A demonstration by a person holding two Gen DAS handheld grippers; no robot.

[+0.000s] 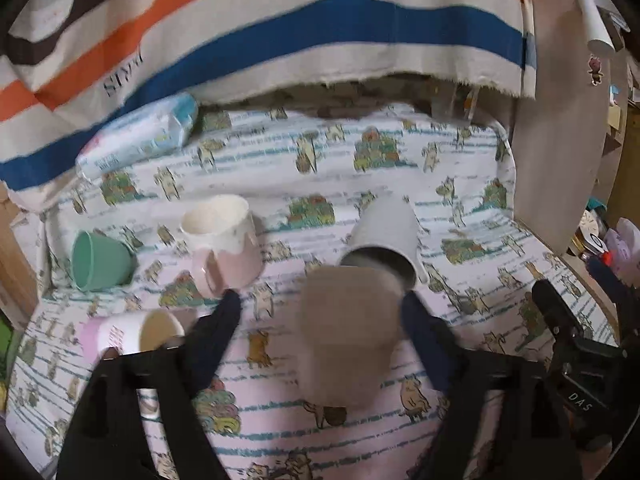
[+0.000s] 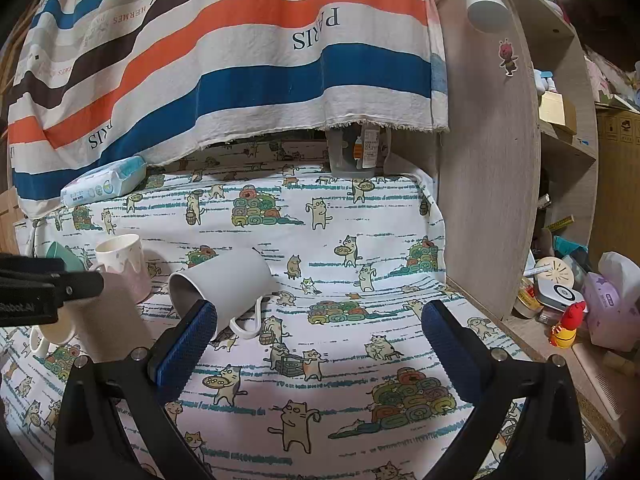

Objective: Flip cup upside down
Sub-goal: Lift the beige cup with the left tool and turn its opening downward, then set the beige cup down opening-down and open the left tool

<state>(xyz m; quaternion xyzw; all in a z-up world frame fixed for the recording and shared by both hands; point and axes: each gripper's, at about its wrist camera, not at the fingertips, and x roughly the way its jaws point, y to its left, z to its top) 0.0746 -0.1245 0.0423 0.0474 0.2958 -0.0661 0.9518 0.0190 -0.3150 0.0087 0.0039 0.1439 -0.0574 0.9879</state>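
A brown cup (image 1: 346,336) stands base up on the cat-print cloth between the spread fingers of my left gripper (image 1: 324,312), blurred; it also shows in the right wrist view (image 2: 112,320). The left gripper is open and touches nothing. A white mug (image 1: 386,236) lies on its side just behind, mouth toward the camera; it shows in the right wrist view (image 2: 226,284) too. My right gripper (image 2: 320,320) is open and empty, its left finger near the white mug's mouth.
A pink-and-cream mug (image 1: 224,240) stands upright. A green cup (image 1: 100,260) and a pink-white cup (image 1: 132,334) lie on their sides at the left. A wipes pack (image 1: 140,140) lies at the back. A wooden panel (image 2: 488,160) borders the right.
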